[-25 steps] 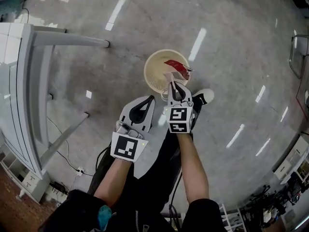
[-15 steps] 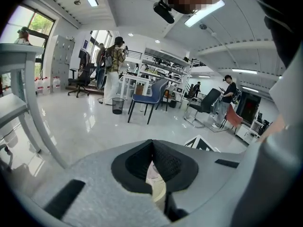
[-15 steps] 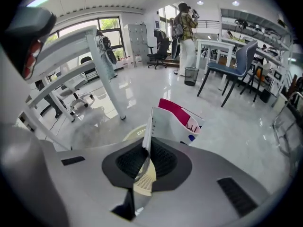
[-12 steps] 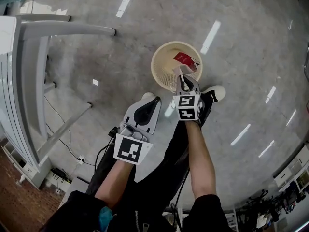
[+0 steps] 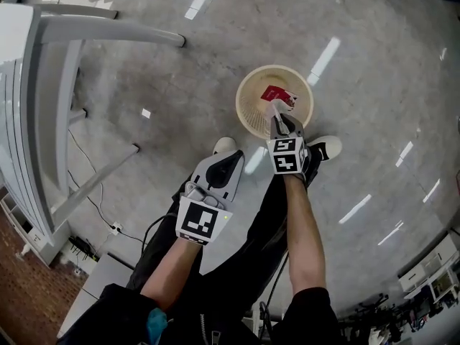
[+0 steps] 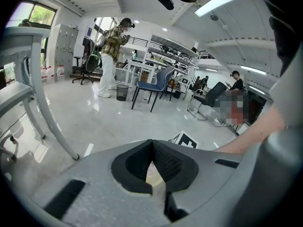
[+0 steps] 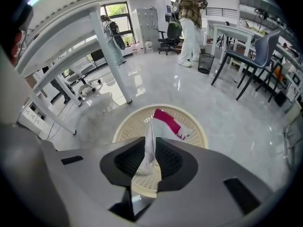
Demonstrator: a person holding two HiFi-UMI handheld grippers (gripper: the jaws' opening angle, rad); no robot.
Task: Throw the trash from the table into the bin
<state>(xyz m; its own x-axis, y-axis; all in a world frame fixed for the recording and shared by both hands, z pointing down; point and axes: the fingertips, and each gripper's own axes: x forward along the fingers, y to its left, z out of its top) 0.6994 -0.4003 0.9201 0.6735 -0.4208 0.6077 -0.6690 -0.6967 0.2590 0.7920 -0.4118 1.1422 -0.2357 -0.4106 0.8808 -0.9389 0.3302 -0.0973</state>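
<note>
Right gripper (image 7: pixel 150 150) dropped toward cream mesh plastic bin (image 7: pixel 130 123), jaws opening on red-white crinkly wrapper (image 7: pixel 167 122) (light, floppy; edge pinch suffices). Left gripper (image 6: pixel 152 150) closed, empty.

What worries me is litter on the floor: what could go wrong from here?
The wrapper sits between the right gripper's opening jaws just over the bin's near rim, so it may fall outside. Being thin, it could also cling to the gripper and not drop.
</note>
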